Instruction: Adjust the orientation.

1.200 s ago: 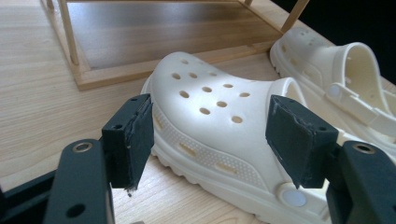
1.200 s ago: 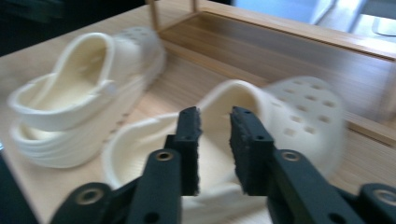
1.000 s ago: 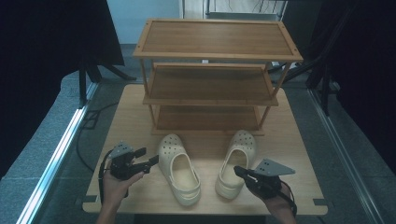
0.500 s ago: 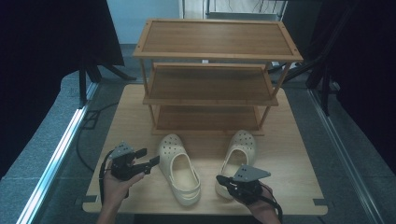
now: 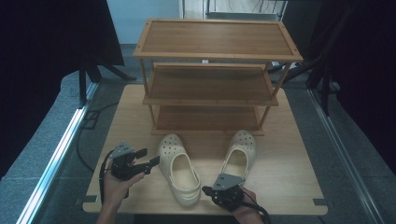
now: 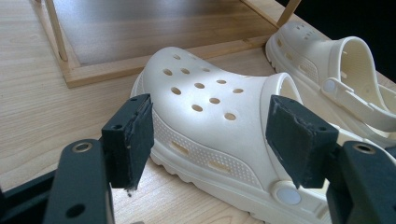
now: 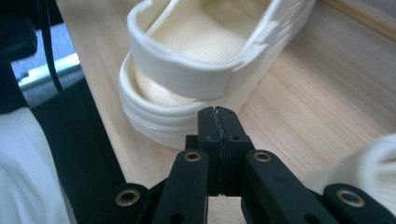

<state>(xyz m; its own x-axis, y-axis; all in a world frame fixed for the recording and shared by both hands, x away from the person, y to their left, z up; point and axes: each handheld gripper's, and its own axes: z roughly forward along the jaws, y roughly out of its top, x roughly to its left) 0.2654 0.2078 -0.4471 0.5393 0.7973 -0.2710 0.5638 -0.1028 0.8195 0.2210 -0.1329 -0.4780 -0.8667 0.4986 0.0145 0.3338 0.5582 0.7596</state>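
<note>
standing behind both clogs (image 5: 180, 170): bamboo rack (image 5: 215, 79), seemingly untouched.

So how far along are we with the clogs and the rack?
Nothing is shelved yet: the rack has bare shelves, and both clogs sit on the table. The left gripper is open, aimed at the left clog; the right gripper is shut at the right clog heel. Gripping and placing both remain.

Both clogs (image 5: 180, 170) (image 5: 240, 156) in front of me are cream, their toes dotted with round holes. My jaws are black. The table (image 5: 299, 177) is pale wood and the rack (image 5: 215, 42) a warmer brown.
</note>
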